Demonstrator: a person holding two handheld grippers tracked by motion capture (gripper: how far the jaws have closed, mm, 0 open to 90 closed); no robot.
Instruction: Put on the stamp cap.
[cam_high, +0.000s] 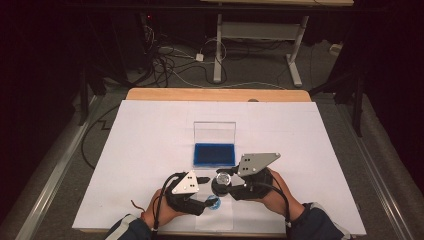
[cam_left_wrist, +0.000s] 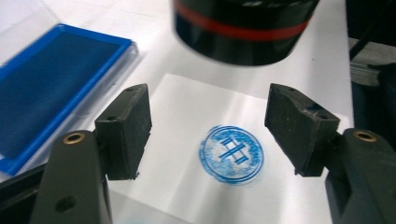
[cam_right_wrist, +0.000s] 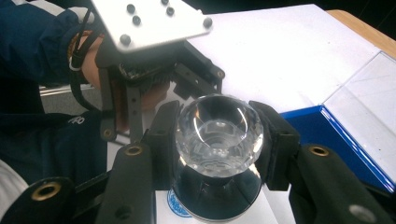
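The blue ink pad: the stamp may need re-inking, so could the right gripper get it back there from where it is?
Probably yes. The right gripper grips the stamp just in front of the ink pad, whose clear lid stands open, with bare table between.

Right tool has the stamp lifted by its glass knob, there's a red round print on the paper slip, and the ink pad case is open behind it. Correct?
Not quite: the print on the paper slip is blue, not red, as the left gripper view shows. The rest holds: the right tool grips the stamp by its glass knob, and the ink pad case is open behind it.
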